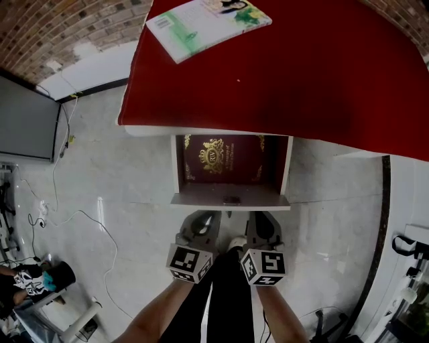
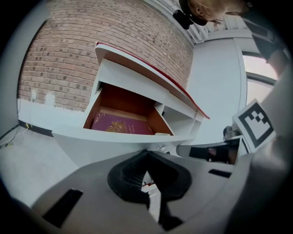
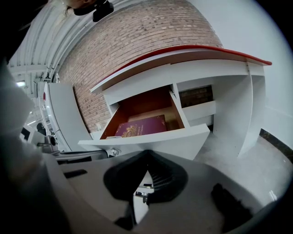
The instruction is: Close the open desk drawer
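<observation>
Head view. Open white wooden drawer point(image 1: 201, 198) pulled out from under the red-topped white desk point(image 1: 301, 74), at the desk's middle front. Flat maroon book with a gold crest point(image 1: 224, 159) lying inside. Green-and-white paperback point(image 1: 208, 20) on the desk's top, toward its far left corner. Left gripper point(image 1: 204, 224) and right gripper point(image 1: 265, 228) side by side just in front of the desk, near the drawer's small dark knob point(image 1: 231, 200) but apart from it.

Left gripper view. Jaws of the left gripper point(image 2: 146, 155) pressed together, pinching nothing. Drawer point(image 2: 114, 135) beyond the tips, toward the desk, untouched.

Right gripper view. Jaws of the right gripper point(image 3: 147, 165) likewise closed tip to tip, empty. Drawer point(image 3: 174, 139) ahead, toward the desk, book point(image 3: 142, 125) showing inside.

Handling, as a judgement: probably stiff, fairly light with only 1 book aboard, easy to slide. No pinch needed. Best pushed on the flat front panel, 1 closed tip either side of the knob, evenly, to avoid skewing. Painted face possibly slippery, so press square-on.
</observation>
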`<state>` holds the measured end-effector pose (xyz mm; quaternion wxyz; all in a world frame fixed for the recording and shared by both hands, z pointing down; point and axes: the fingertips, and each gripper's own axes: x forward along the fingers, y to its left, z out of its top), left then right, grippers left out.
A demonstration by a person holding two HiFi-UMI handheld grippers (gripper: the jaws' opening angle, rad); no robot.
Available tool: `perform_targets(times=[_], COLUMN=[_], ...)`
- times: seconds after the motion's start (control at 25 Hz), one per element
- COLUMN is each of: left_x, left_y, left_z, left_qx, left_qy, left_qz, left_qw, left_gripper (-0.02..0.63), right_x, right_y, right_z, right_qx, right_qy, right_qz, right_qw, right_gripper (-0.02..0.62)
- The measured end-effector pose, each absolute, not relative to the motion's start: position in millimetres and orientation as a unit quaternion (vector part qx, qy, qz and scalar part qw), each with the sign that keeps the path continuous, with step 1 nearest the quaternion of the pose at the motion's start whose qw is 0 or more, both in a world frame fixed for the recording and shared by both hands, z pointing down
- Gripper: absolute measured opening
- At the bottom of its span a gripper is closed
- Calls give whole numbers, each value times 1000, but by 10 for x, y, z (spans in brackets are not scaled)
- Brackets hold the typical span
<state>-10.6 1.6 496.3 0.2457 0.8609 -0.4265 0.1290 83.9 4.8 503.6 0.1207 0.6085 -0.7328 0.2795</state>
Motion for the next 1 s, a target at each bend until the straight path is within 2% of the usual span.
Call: perform_targets(times=[0.44, 0.72, 1.0], left_x=[-103, -92, -102], left_y=[38, -85, -139], left_z=[4865, 4642, 4591], left_qx=[861, 857, 833], left_qy=[-420, -443, -479], left_qz=[142, 111, 104], left_qw=[249, 238, 259], left_gripper=[9, 9, 9], right_x=[839, 860, 853], right_y=[45, -57, -101], right_z=[5013, 4770, 4701], right_qx=[600, 611, 611], right_qy=[-732, -737, -738], right_qz=[290, 269, 262], right_qw=[138, 108, 111], right_gripper=[6, 6, 6])
